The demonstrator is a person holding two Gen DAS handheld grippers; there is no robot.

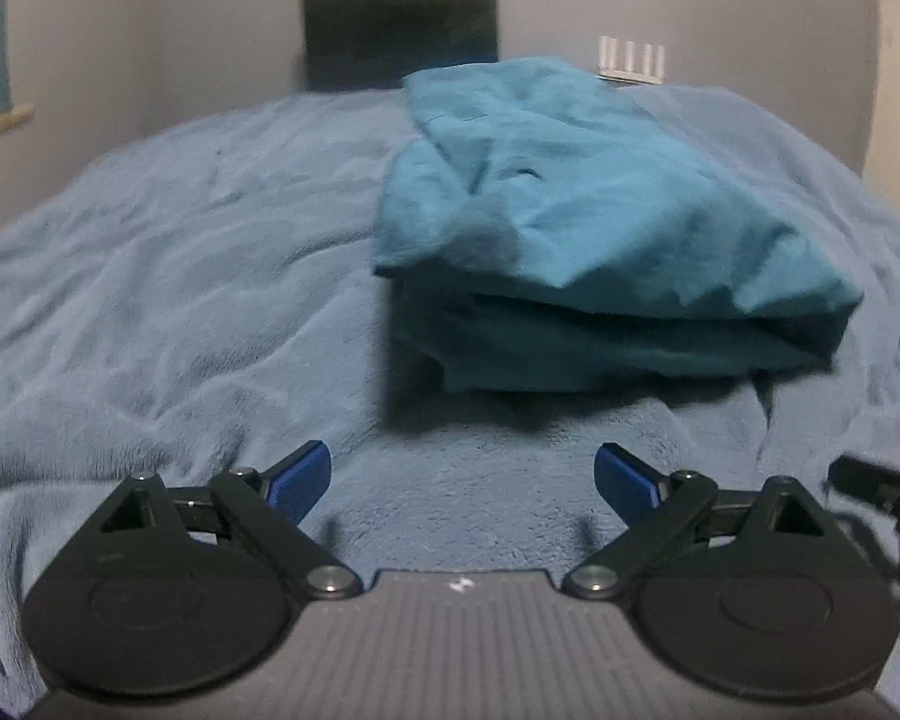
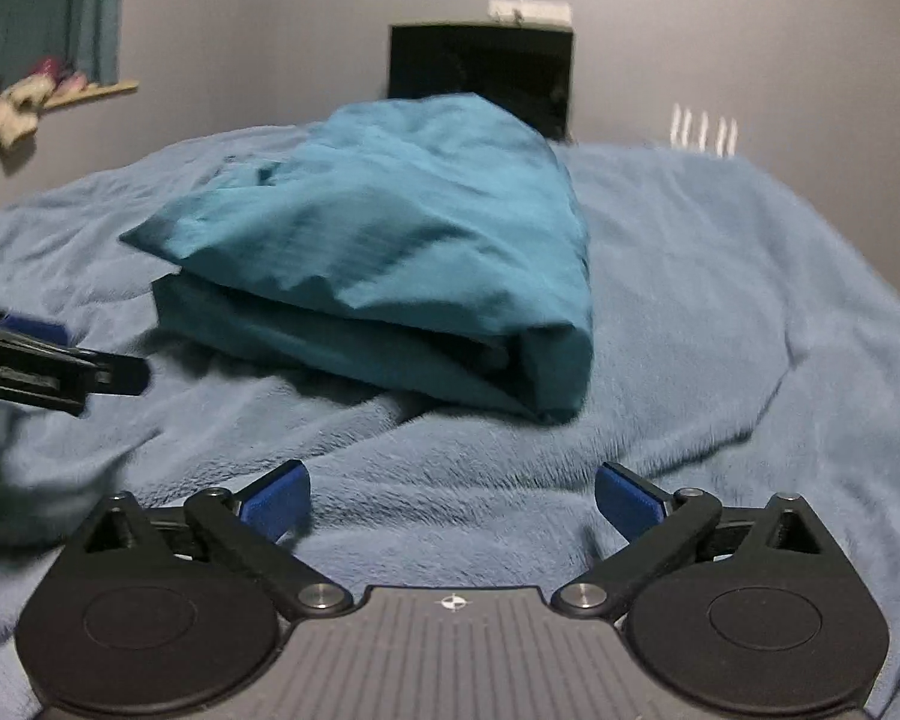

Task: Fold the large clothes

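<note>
A: Lying folded on the blanket (image 1: 180,276), the cloth (image 1: 570,228); top layer sitting loose and rumpled.
B: Risking a slide or unfolding if nudged at the front edge.
A: Standing wide open, left gripper (image 1: 462,483), gripping nothing, clear of the cloth.
B: Right gripper (image 2: 453,501) likewise gaping, empty, hovering just over blanket.

Open blanket (image 1: 150,276) left & right, folded teal cloth (image 1: 570,228) blocks centre, wall behind
</note>
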